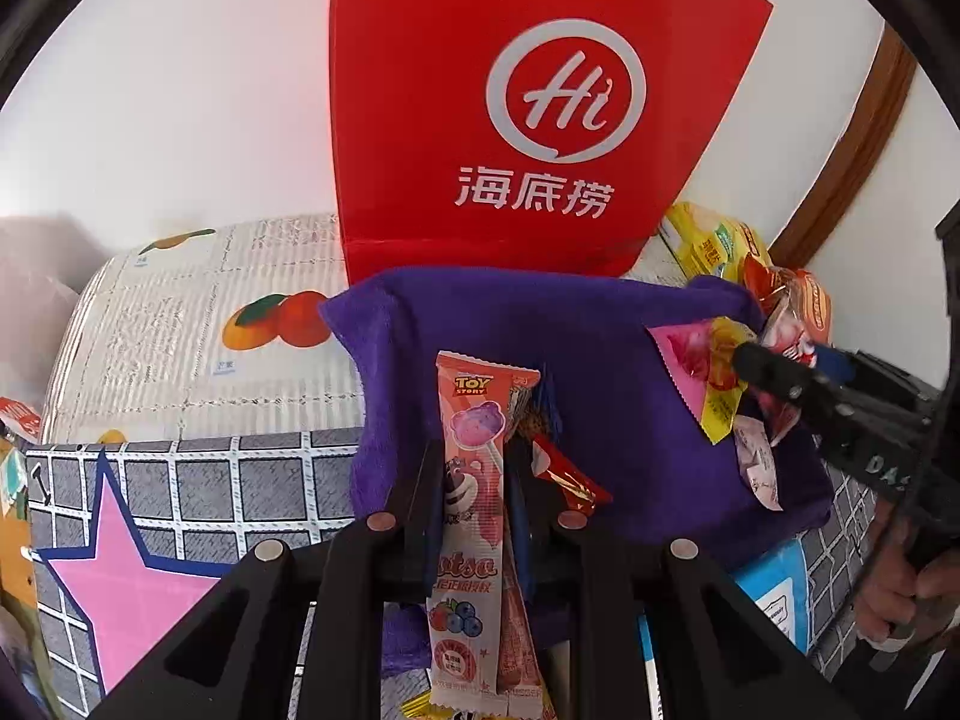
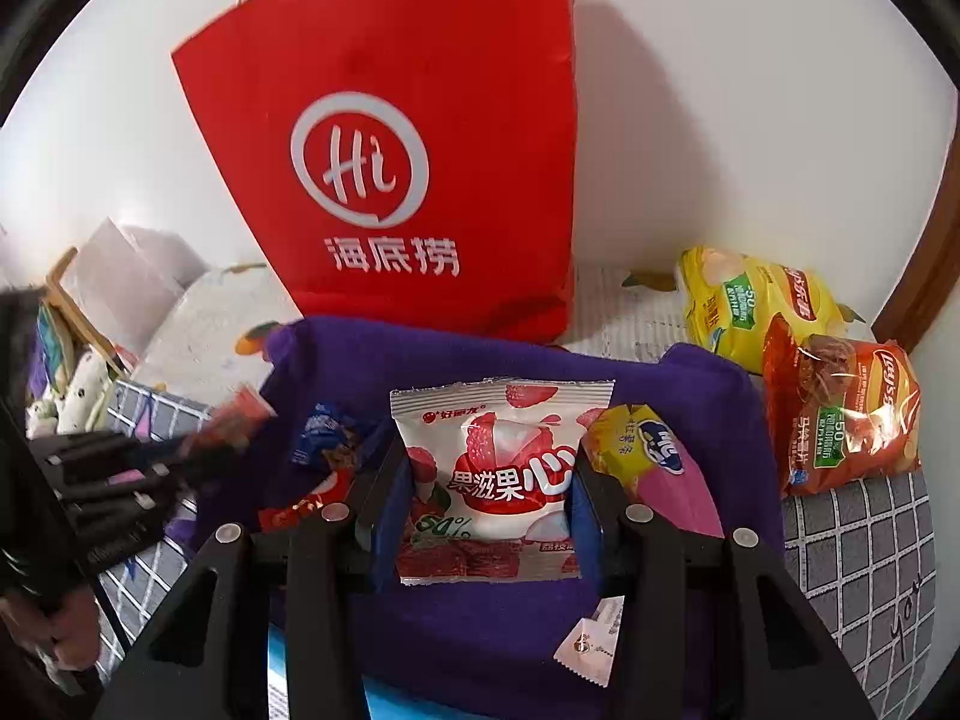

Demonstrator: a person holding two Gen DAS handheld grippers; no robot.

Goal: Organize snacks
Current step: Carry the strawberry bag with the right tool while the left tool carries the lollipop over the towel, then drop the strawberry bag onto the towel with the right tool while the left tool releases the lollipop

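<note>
The right gripper (image 2: pixel 489 468) held a white-and-red lychee snack pouch (image 2: pixel 498 474), jaws pressed on both its sides, above the purple cloth (image 2: pixel 480 636). Behind stood a red paper bag (image 2: pixel 408 138). Right of it lay a yellow chip bag (image 2: pixel 744 306) and an orange chip bag (image 2: pixel 840 414), overlapping.

Both wrist views look steeply down, close over the purple cloth (image 1: pixel 600 360). Both share the red bag (image 2: pixel 420 150) behind

The lollipop packet (image 1: pixel 471 516) runs past the bottom edge; the left tool (image 2: pixel 198 450) shows blurred
</note>
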